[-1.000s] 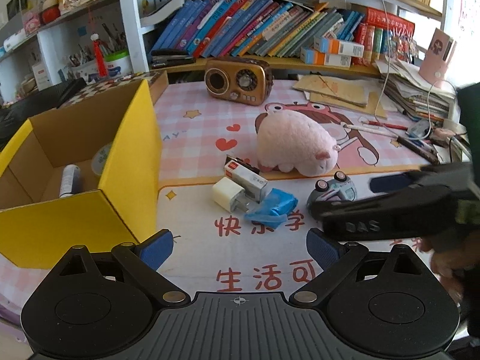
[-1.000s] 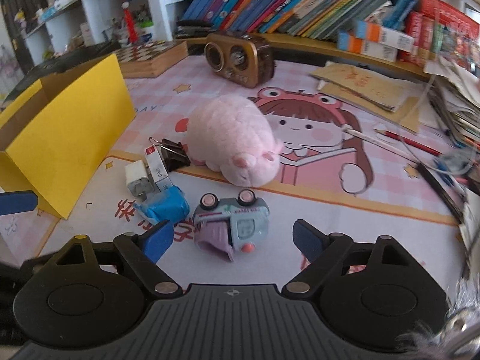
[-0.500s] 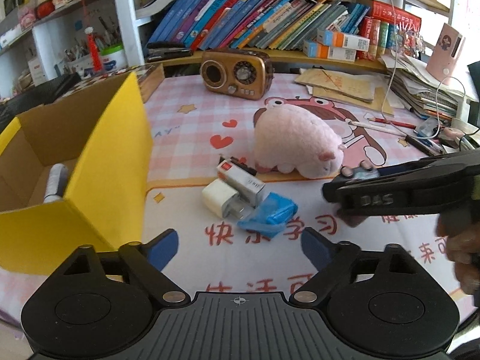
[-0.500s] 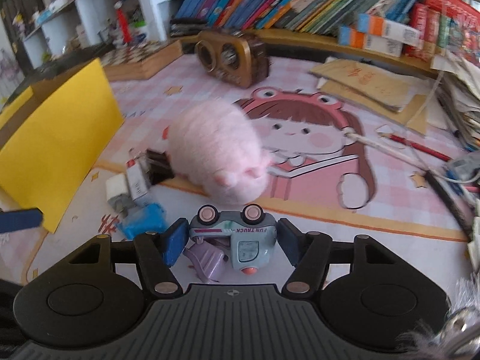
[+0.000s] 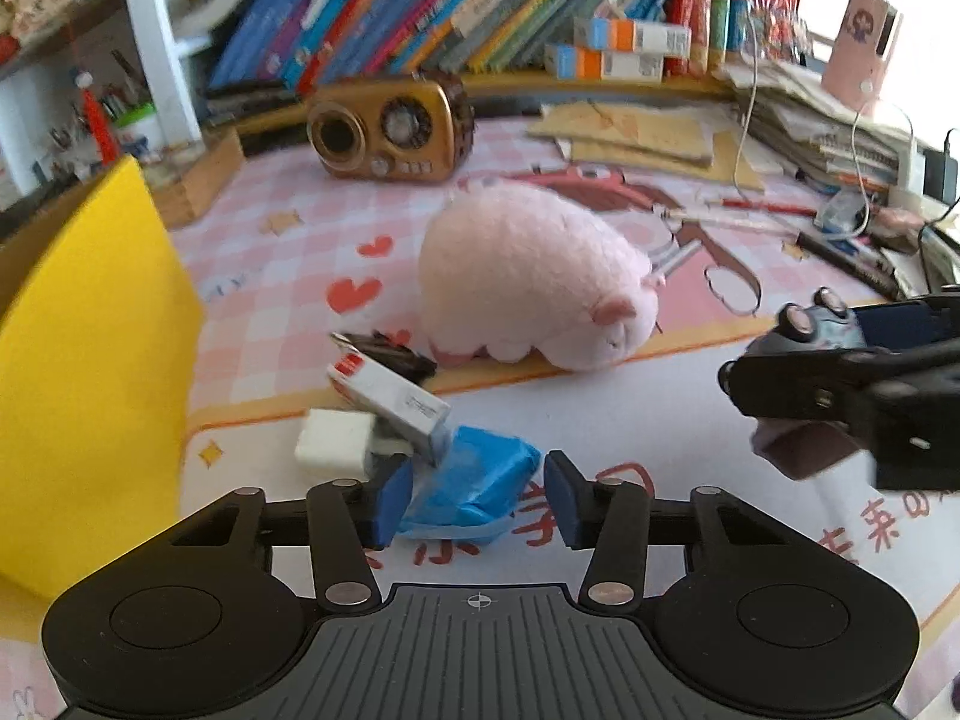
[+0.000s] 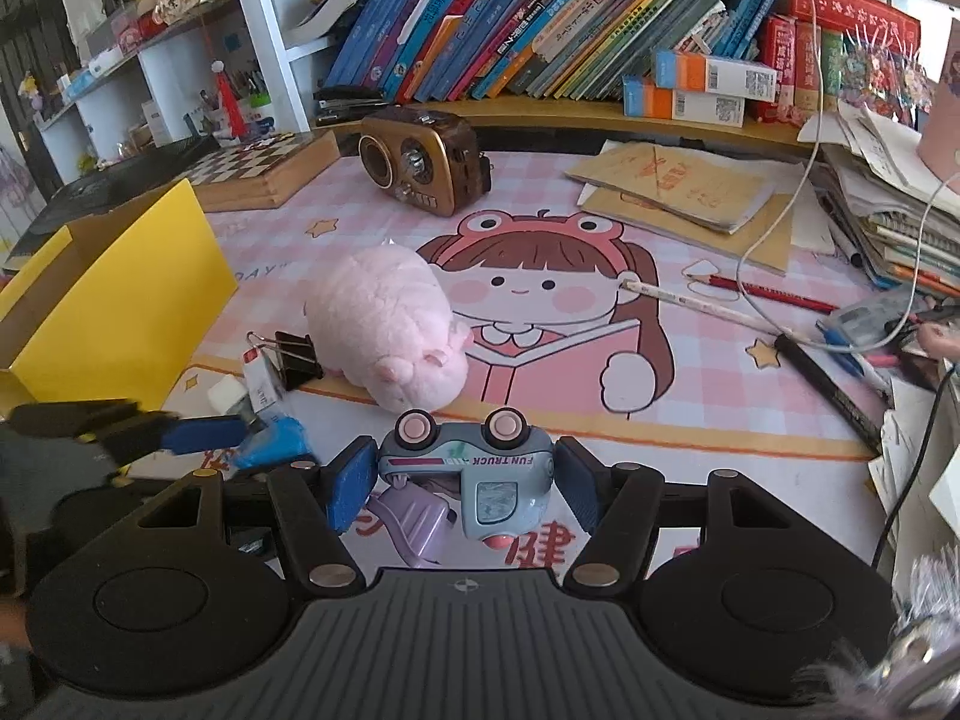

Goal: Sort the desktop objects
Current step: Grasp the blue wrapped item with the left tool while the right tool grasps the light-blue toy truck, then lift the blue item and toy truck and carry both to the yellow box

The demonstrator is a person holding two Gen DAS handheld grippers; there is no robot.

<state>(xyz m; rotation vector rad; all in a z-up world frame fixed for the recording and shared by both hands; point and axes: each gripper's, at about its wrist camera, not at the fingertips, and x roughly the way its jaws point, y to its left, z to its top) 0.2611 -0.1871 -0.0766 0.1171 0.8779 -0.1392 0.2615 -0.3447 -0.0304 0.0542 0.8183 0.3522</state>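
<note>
Right hand-held gripper (image 6: 461, 477) is clamped on the upside-down grey-blue toy truck (image 6: 474, 471), lifted off the counter. Left hand-held gripper (image 5: 477, 495) sits spread wide around the crumpled blue plastic packet (image 5: 477, 489).

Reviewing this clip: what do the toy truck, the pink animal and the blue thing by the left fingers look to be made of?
Toy truck: hard glossy plastic, judging by its smooth moulded body and printed lettering.
Pink plush animal: soft fuzzy fabric, matte, with a nubbly pile.
Blue packet: thin crinkled film or plastic wrap, going by its creases; blur leaves it uncertain.
</note>
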